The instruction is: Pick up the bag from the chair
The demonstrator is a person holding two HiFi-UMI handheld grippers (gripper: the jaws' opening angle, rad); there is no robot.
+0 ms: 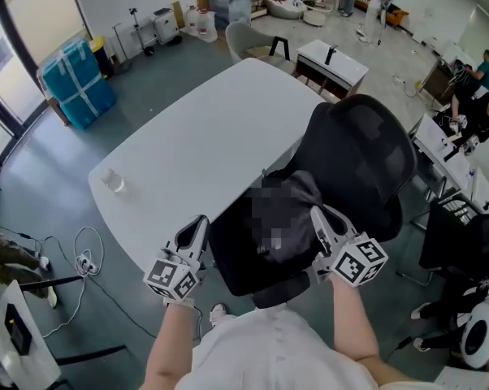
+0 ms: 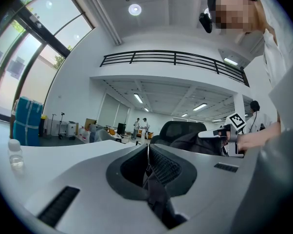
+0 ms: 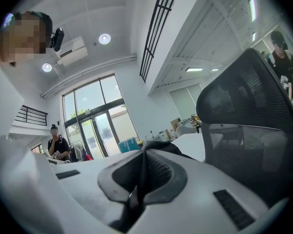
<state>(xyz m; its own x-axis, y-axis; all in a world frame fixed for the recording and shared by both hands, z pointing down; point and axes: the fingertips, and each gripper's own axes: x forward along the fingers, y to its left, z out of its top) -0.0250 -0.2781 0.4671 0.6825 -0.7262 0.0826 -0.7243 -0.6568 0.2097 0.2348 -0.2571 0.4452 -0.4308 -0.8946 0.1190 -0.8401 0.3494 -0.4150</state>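
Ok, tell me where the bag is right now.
In the head view the dark bag is at centre, over the black chair, pinched between the left gripper and right gripper, beside the white table.

The bag [image 1: 304, 184] looks like soft dark cloth, matt and full of folds. The chair [image 1: 366, 149] has a back of black mesh, a little see-through. The table [image 1: 204, 128] top is white, smooth and matt. The left gripper [image 1: 202, 219] and the right gripper [image 1: 316, 212] have pale matt plastic shells, with dark ribbed pads [image 2: 163, 167]. The floor [image 1: 49, 185] is grey, smooth and slightly shiny.
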